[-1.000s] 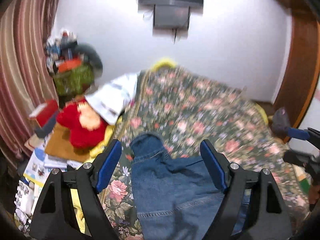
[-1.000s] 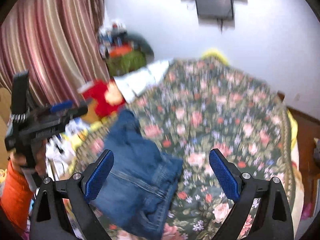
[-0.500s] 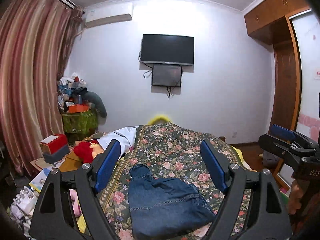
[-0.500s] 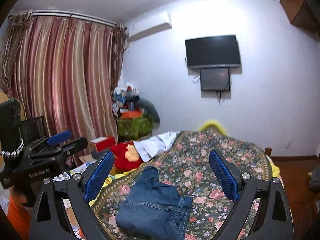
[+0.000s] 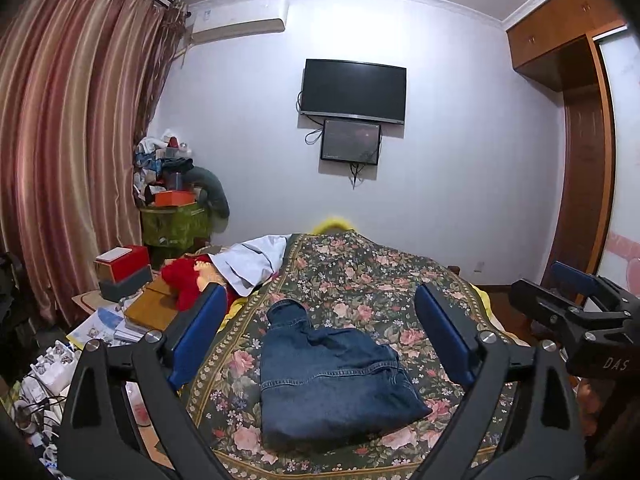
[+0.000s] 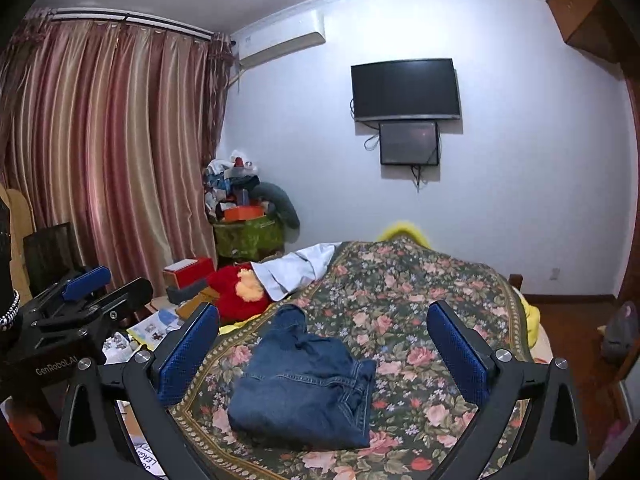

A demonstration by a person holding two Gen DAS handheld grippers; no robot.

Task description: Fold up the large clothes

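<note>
So here's where I'm at: the blue jeans point(image 5: 332, 376) are sitting in a compact folded bundle on the near end of the floral bedspread point(image 5: 372, 276), with one bit of denim, looks like a leg end or waistband corner, poking out the far side toward the wall. My left gripper point(image 5: 320, 340) is spread wide and holding nothing, hanging up above the bed with the jeans framed between its blue pads point(image 5: 198, 334). Same deal with my right gripper point(image 6: 324, 354), jaws wide apart, nothing in them, and from its camera the jeans point(image 6: 304, 386) sit low and a bit left of centre. Neither one is touching the fabric. My read is the fold on this piece is basically finished and I'm in the backed-off, check-it-over part. If I wanted to be picky, the next move would be dropping one gripper down to that sticking-out bit and tucking it over the stack so the bundle is square, which means coming in low and pinching only the top layer so I don't drag the whole pile apart. Otherwise it's on to another garment; there's a pale shirt-looking thing point(image 5: 256, 260) lying at the far left edge of the bed next to a red plush toy point(image 6: 240, 292), though I can't tell if that's part of the job.
</note>
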